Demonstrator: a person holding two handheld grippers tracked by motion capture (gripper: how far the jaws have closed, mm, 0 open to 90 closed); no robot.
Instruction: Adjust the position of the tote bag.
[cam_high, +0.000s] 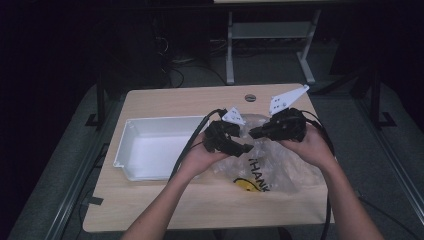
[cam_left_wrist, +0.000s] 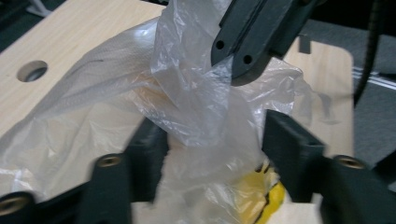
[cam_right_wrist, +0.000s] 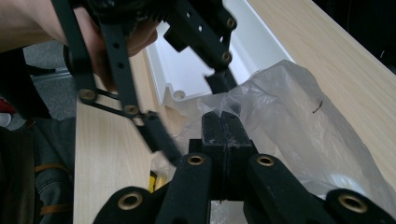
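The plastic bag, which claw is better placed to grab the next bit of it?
The left claw, probably. Its jaws stand apart with a fold of the plastic bag between them, not yet pinched. The right claw is already shut on the film and is best left holding it up.

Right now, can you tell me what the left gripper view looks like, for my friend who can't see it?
A crumpled clear plastic bag is bunched up between the left gripper's two black jaws, which stand apart on either side of it. Above, the right gripper pinches the bag's top. Underneath lies a light wooden table with a round hole.
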